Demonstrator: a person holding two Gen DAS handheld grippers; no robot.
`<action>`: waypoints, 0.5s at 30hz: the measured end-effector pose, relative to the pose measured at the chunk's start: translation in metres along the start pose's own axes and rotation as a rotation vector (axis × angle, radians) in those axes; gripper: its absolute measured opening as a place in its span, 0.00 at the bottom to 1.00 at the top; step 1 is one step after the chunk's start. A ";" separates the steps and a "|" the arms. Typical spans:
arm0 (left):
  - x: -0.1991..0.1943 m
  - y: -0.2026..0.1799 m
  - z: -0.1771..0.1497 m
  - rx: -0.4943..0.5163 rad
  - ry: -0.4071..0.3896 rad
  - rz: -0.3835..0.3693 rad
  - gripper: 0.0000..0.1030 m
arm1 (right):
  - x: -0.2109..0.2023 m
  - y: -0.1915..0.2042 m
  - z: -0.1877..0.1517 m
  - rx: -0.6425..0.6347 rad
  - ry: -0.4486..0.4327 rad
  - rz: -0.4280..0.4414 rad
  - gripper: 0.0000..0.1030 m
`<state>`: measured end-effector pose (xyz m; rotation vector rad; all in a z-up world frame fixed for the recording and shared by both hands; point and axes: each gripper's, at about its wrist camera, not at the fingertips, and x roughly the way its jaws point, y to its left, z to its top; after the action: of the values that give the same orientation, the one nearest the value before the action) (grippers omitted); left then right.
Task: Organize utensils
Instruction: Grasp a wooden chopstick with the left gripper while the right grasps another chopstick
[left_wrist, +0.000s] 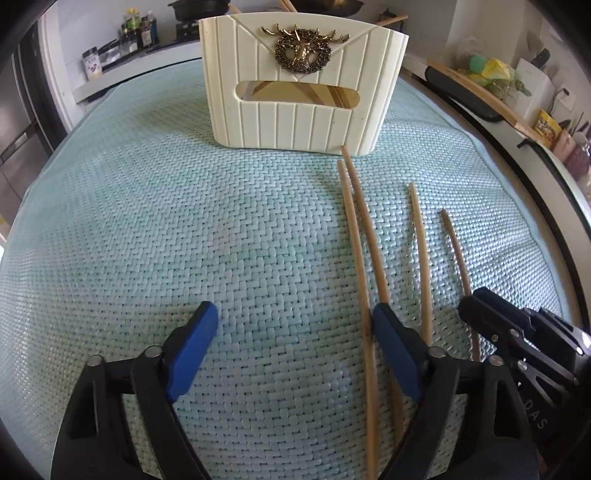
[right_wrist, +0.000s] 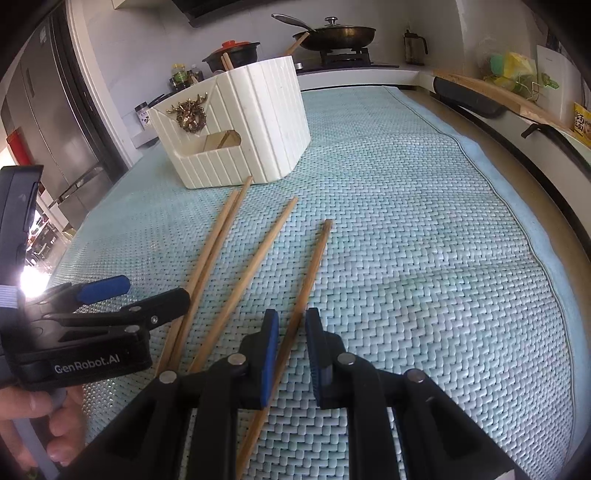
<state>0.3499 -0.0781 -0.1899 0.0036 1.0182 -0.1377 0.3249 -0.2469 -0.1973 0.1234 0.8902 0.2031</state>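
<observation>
Several wooden chopsticks lie on a light green woven mat (left_wrist: 184, 221). A touching pair (left_wrist: 360, 243) (right_wrist: 212, 251) points at a cream ribbed holder (left_wrist: 303, 85) (right_wrist: 236, 125) with a brass deer badge; chopsticks stand in the holder. A third chopstick (left_wrist: 421, 258) (right_wrist: 255, 266) and a fourth, darker chopstick (left_wrist: 458, 258) (right_wrist: 306, 288) lie further right. My left gripper (left_wrist: 295, 325) (right_wrist: 133, 291) is open and empty, its right finger by the pair. My right gripper (right_wrist: 291, 332) (left_wrist: 476, 306) is part open, straddling the fourth chopstick without gripping it.
A kitchen counter runs behind the mat with a pan (right_wrist: 332, 37), a pot (right_wrist: 232, 55) and bottles (left_wrist: 136, 29). The mat's right edge (right_wrist: 498, 199) borders a dark rim with packets and a board (right_wrist: 491, 92). A fridge (right_wrist: 44, 122) stands at left.
</observation>
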 end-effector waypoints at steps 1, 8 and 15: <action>-0.003 0.001 -0.004 0.013 -0.007 0.017 0.62 | 0.000 0.001 0.000 -0.001 0.000 -0.003 0.14; -0.024 0.019 -0.030 0.022 -0.029 -0.011 0.08 | 0.005 0.010 0.005 -0.036 0.015 -0.039 0.14; -0.051 0.058 -0.073 -0.042 0.001 -0.030 0.06 | -0.003 0.021 -0.007 -0.089 0.053 -0.075 0.14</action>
<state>0.2683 -0.0100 -0.1886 -0.0499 1.0227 -0.1439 0.3148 -0.2274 -0.1952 0.0013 0.9353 0.1762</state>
